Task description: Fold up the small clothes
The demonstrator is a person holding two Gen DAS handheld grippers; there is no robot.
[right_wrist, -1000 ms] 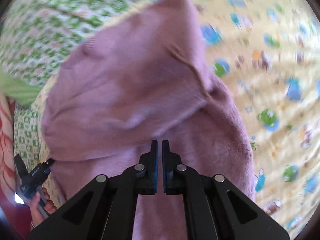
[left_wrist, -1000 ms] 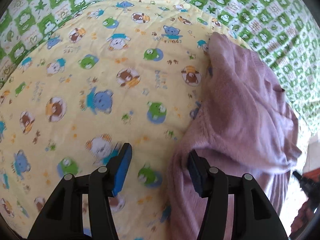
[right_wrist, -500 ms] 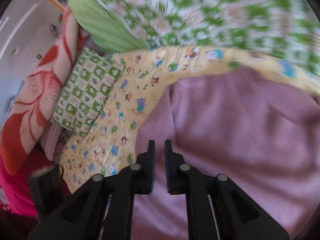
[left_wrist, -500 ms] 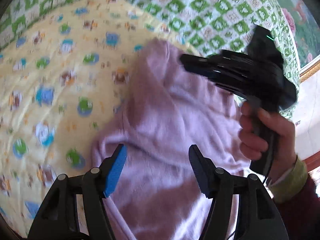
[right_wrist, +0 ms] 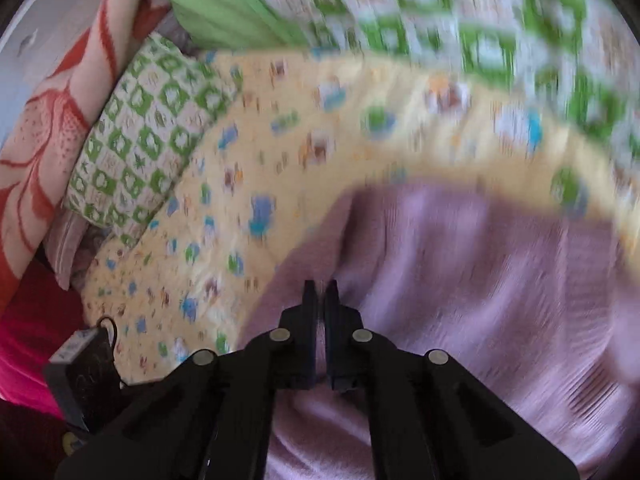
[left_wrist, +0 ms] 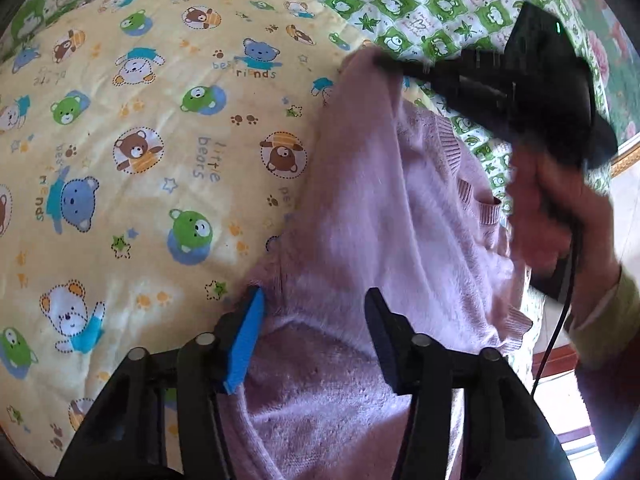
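- My left gripper (left_wrist: 314, 320) hangs with jaws apart over the pink sweater (left_wrist: 380, 220).
- My right gripper (right_wrist: 320, 292) is clamped on its edge (blurred), above the yellow bear-print sheet (left_wrist: 140, 140).

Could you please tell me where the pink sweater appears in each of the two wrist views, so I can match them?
Left wrist: the pink sweater fills the centre-right, its top edge pinched by the right gripper.
Right wrist: the sweater fills the lower right, blurred.
Shared landmark: the yellow bear-print sheet, beneath it in both.
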